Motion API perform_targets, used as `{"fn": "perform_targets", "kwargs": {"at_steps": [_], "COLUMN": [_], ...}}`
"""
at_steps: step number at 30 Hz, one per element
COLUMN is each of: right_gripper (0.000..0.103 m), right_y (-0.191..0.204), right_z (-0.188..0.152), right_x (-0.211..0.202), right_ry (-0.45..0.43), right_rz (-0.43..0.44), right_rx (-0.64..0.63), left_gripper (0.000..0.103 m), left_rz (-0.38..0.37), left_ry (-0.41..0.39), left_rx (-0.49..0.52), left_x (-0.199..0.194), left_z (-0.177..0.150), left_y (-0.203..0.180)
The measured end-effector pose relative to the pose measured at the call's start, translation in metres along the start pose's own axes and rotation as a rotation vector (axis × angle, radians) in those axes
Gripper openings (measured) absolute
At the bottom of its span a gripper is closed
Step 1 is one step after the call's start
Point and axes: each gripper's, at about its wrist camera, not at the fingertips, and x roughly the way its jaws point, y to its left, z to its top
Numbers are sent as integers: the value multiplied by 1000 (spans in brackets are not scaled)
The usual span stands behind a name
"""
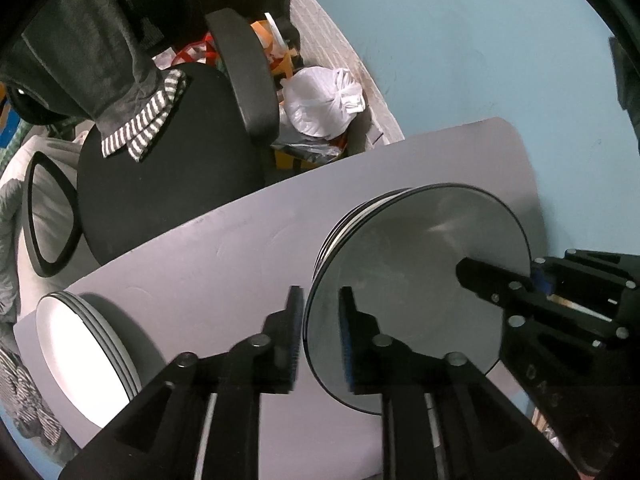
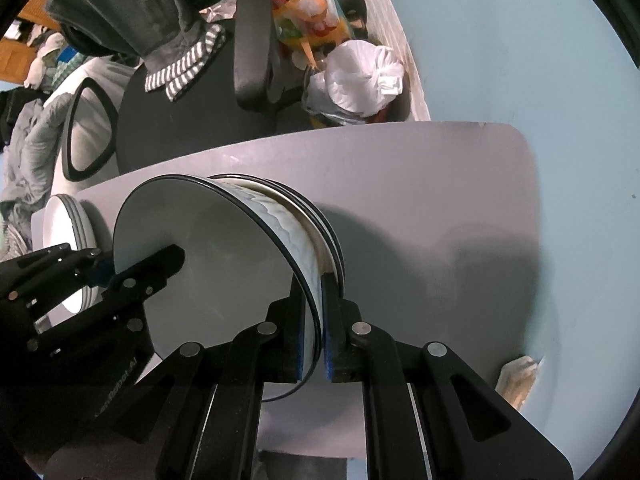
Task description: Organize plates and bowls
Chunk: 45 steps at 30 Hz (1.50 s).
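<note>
The left claw (image 1: pixel 318 340) has its jaws straddling the near-left rim of the top bowl (image 1: pixel 412 292), one pad outside the rim and one over the inside; a small gap shows beside the outer pad, so whether they actually grip cannot be told. The bowl sits on a stack of bowls (image 1: pixel 340 232) at the right of the grey table (image 1: pixel 224 256). A stack of white plates (image 1: pixel 86 344) stands at the near-left table edge. The right claw (image 1: pixel 532 276) clamps the bowl's right rim.

From the right wrist, the right claw (image 2: pixel 319 344) is pressed together on the bowl's (image 2: pixel 212 264) thin wall, one pad inside, one outside. The left claw (image 2: pixel 108 268) reaches in at the opposite rim.

The bowl looks glazed, so stiff, slippery and liable to chip, and probably fairly heavy. Opposite rim grips seem wise; a single-sided pinch may let it tilt or slip.
</note>
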Motion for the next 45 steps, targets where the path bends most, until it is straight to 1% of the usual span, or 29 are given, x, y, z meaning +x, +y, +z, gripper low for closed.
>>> {"fn": "perform_targets", "kwargs": {"at_steps": [1, 5, 7, 9, 11, 15, 21, 23, 27, 30, 34, 37, 38, 41, 45], "right_gripper": [8, 11, 15, 22, 25, 28, 29, 30, 44, 45, 45, 52, 55, 55, 57], "right_y": [0, 1, 2, 3, 5, 6, 7, 6, 4, 3, 4, 7, 7, 8, 8], "right_z": [0, 0, 0, 0, 0, -1, -3, -5, -7, -6, -7, -10, -11, -13, -16], "right_x": [0, -1, -1, -2, -4, -7, -10, -13, -24, -33, -42, -47, -50, -56, -65], "right_ry": [1, 7, 10, 10, 6, -4, -11, -19, -59, -75, -103, -124, -134, -156, -176], "right_rz": [-2, -9, -1, 8, 3, 1, -3, -1, -15, -13, -32, -46, -54, -70, -69], "right_rx": [1, 0, -2, -3, -7, -7, -3, -1, -2, 0, -13, -26, -31, -38, -38], "left_gripper": [27, 28, 28, 29, 29, 30, 32, 33, 33, 33, 33, 33, 34, 42, 46], "left_rz": [5, 11, 11, 2, -9, -16, -17, -25, -32, -40, -47, -55, -56, -58, -66], "left_ry": [-8, -18, -19, -16, -14, -18, -24, -25, -28, -29, -37, -55, -61, -77, -109], "left_rx": [-1, 2, -6, -20, -33, -41, -46, -54, -60, -62, -64, -63, -63, -73, -75], "left_x": [-2, -4, -5, -5, -5, -8, -11, -13, -15, -18, -25, -34, -37, -47, -59], "left_z": [0, -1, -1, -2, -2, -3, -5, -5, -6, -7, -9, -12, -13, -16, -21], "left_y": [0, -2, -1, 1, 2, 5, 5, 6, 7, 6, 4, 3, 3, 4, 6]}}
